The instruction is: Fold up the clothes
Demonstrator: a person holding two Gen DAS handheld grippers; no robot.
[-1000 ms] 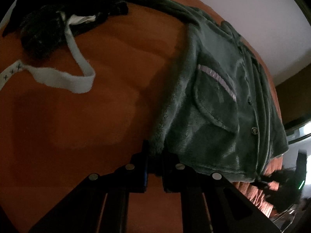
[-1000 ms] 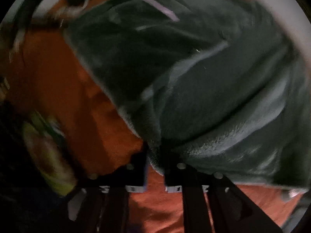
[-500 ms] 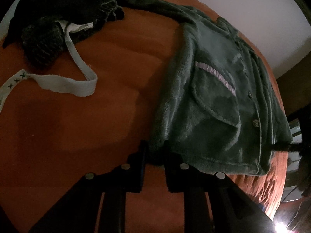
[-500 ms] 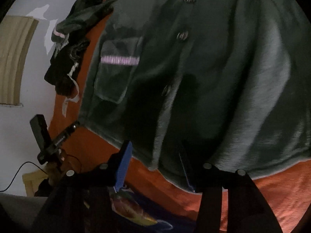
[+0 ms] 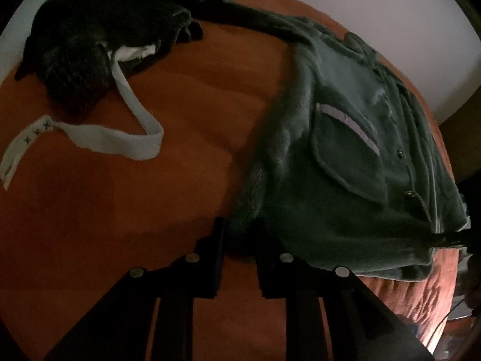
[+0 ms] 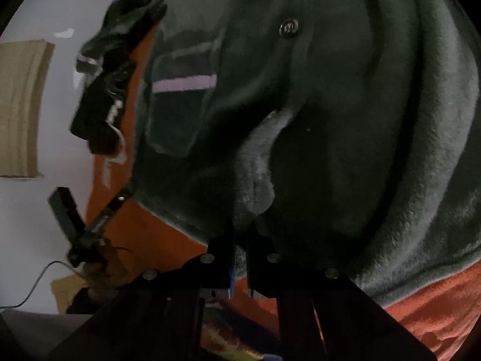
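Note:
A dark green fleece shirt [image 5: 345, 162] with buttons and a chest pocket trimmed in lilac lies spread on an orange bed cover [image 5: 150, 210]. My left gripper [image 5: 239, 234] is shut on the shirt's bottom left hem corner, low on the cover. My right gripper [image 6: 240, 234] is shut on a bunched fold of the same shirt [image 6: 330, 120] at its hem. The other gripper shows at the left edge of the right wrist view [image 6: 81, 225].
A pile of dark clothes [image 5: 99, 45] with a long white strap [image 5: 120, 138] lies at the far left of the bed. A white wall [image 5: 375, 6] stands behind. Past the bed edge there are a cable and a cardboard piece [image 6: 21, 108].
My right gripper, open half a second ago, has closed on a fold of the shirt. My left gripper has kept its hold, and the view has shifted slightly.

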